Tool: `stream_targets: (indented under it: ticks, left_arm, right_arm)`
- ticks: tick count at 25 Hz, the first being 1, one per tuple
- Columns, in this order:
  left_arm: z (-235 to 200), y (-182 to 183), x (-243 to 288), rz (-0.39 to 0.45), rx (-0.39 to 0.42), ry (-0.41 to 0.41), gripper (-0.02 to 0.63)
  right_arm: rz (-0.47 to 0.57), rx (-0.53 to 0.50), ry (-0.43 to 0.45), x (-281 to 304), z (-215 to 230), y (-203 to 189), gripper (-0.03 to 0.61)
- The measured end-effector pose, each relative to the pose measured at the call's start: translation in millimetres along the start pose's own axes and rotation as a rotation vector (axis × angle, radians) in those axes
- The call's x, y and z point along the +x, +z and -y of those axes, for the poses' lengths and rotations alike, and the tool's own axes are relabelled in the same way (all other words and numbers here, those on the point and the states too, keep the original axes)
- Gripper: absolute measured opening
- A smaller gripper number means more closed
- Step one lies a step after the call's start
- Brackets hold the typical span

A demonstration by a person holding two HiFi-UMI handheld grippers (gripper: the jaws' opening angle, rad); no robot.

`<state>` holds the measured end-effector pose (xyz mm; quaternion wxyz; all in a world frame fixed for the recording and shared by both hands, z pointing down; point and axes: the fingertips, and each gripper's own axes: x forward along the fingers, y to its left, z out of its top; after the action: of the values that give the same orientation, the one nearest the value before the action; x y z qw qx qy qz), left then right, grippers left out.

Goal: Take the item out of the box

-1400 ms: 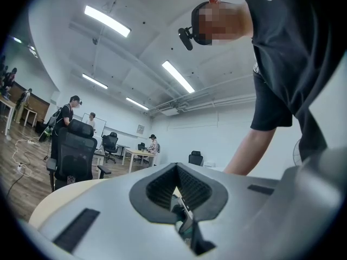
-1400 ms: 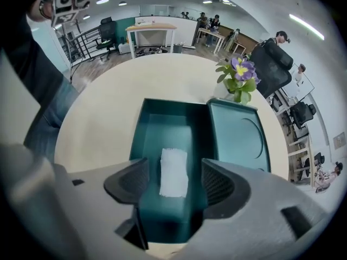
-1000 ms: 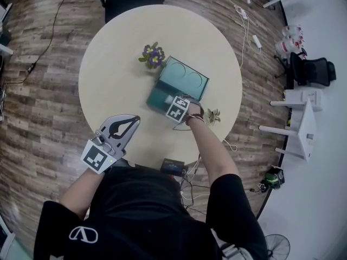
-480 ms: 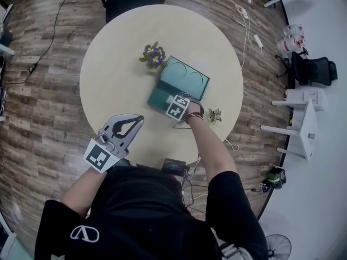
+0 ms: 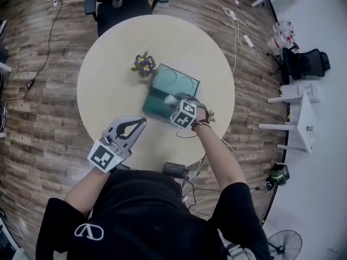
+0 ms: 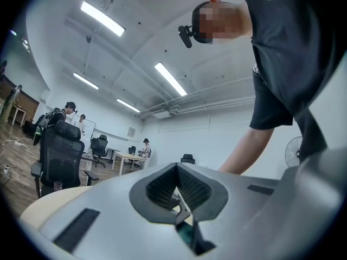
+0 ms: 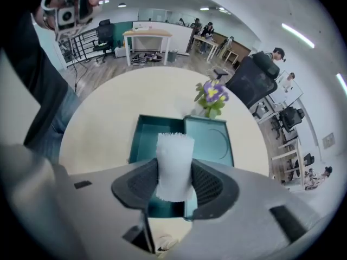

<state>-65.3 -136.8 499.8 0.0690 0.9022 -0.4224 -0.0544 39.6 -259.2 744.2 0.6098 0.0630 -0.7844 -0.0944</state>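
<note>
A teal box [image 5: 156,106] lies open in the middle of the round table, its lid [image 5: 177,82] flat beside it. My right gripper [image 5: 173,102] is shut on a white, foam-like tube [image 7: 174,164], which sticks up between the pads above the box tray [image 7: 147,140]. In the head view the white item [image 5: 169,98] shows just over the tray's near right corner. My left gripper [image 5: 141,122] hovers over the table's near left side, its jaws shut with nothing in them; in the left gripper view the left gripper [image 6: 177,198] points up at the room.
A small pot of purple flowers [image 5: 142,65] stands just beyond the box. A little plant [image 5: 210,116] sits by my right wrist. A black device [image 5: 174,169] with cables lies at the table's near edge. A black office chair [image 5: 122,1] stands at the far side.
The right gripper has drawn back toward me and upward with the white item between its pads. The left gripper has hardly moved.
</note>
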Motion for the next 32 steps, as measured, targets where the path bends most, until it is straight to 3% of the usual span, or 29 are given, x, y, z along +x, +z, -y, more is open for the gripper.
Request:
stream_targets:
  ticks: [8, 13, 20, 32]
  left_arm:
    - [15.6, 26.4, 28.1, 0.04, 0.031, -0.079, 0.005]
    - [23.6, 43.5, 43.3, 0.063, 0.053, -0.12, 0.005]
    - [37.0, 57.8, 62.8, 0.063, 0.076, -0.176, 0.005]
    - [63.9, 74.1, 76.1, 0.082, 0.101, -0.253, 0.005]
  right_arm:
    - [0.234, 0.045, -0.249, -145.5, 30.5, 31.7, 0.187]
    - [0.414, 0.188, -0.36, -233.1, 25.2, 39.7, 0.186]
    - [0.651, 0.382, -0.465, -310.6, 1.9, 35.3, 0.186]
    - [1.102, 0.731, -0.54, -371.4, -14.6, 14.8, 0.186]
